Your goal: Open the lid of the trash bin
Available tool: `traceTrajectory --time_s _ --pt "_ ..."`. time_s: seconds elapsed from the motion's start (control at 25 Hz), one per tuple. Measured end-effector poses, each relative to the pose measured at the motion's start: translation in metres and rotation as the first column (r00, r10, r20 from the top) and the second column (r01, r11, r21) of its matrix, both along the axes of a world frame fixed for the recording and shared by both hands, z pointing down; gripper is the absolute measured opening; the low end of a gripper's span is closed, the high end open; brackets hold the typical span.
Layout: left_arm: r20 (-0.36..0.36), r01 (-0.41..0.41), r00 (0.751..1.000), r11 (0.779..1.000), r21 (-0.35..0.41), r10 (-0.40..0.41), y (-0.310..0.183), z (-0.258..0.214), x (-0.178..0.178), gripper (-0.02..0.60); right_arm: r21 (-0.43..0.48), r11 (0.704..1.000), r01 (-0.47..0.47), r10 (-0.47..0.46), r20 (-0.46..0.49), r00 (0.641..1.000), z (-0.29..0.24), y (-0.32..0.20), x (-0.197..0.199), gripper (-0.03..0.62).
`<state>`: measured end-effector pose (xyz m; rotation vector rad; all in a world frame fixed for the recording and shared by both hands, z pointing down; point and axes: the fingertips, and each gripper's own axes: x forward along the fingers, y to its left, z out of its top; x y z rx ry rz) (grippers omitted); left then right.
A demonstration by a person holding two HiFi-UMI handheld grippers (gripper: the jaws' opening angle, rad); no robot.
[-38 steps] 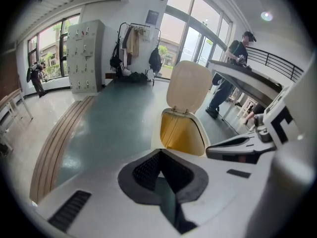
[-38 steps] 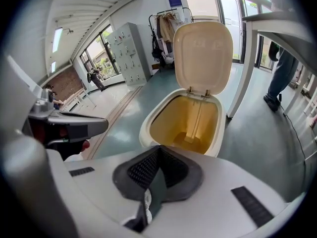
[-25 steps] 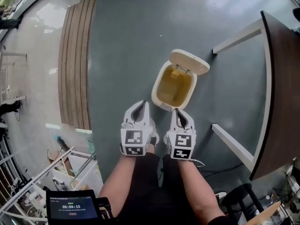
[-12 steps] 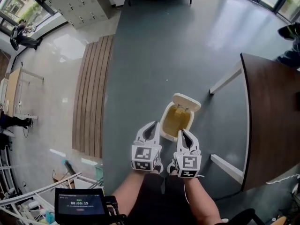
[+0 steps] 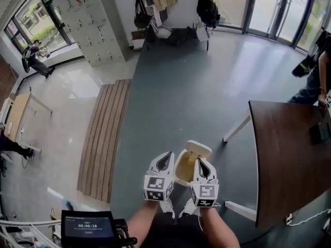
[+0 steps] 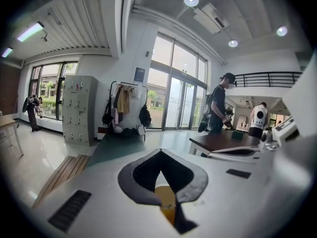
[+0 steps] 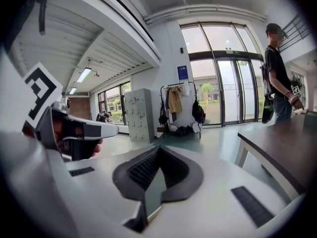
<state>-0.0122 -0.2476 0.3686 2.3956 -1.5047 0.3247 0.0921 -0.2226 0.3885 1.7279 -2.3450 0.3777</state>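
Note:
The cream trash bin (image 5: 182,172) stands on the grey floor with its lid (image 5: 198,149) tipped up and back, and the yellow inside shows. In the head view my left gripper (image 5: 166,157) and right gripper (image 5: 198,163) are held side by side above the bin's near rim, apart from it. Both have their jaws closed to a point with nothing between them. In the left gripper view a sliver of the yellow bin (image 6: 166,203) shows below my left gripper (image 6: 160,155). My right gripper (image 7: 158,150) points out across the room.
A dark wooden table (image 5: 289,159) with white legs stands right of the bin. A wooden slat strip (image 5: 103,138) runs along the floor at left. Lockers (image 5: 90,19) and a coat rack (image 5: 155,4) line the far wall. A person (image 5: 315,71) stands beyond the table.
The head view has tilted up, so the bin and grippers look smaller and lower and the room shows. The lid stays up. Both grippers remain shut, side by side.

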Motion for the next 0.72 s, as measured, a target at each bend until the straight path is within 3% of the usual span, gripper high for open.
traceTrajectory --time_s 0.28,0.44,0.56,0.72 --pt "-0.016 0.021 1.0 0.998 0.055 -0.02 0.002 -0.053 -0.001 -0.002 0.086 0.996 0.017 -0.015 -0.027 1.0 -0.061 0.007 0.006 0.005" --pt "-0.02 0.019 1.0 0.997 0.075 -0.018 0.013 -0.065 0.0 -0.002 0.038 0.999 -0.015 0.017 -0.057 0.998 -0.059 0.013 0.014 0.004" --pt "-0.033 0.014 0.999 0.997 0.074 -0.012 0.051 -0.059 0.012 -0.002 0.038 0.999 -0.018 0.021 -0.074 0.997 -0.055 0.042 0.02 0.005" --pt "-0.029 0.009 1.0 0.998 0.068 -0.007 0.061 -0.07 0.03 -0.002 0.037 0.999 -0.004 0.004 -0.02 1.0 -0.074 0.043 0.027 0.004"
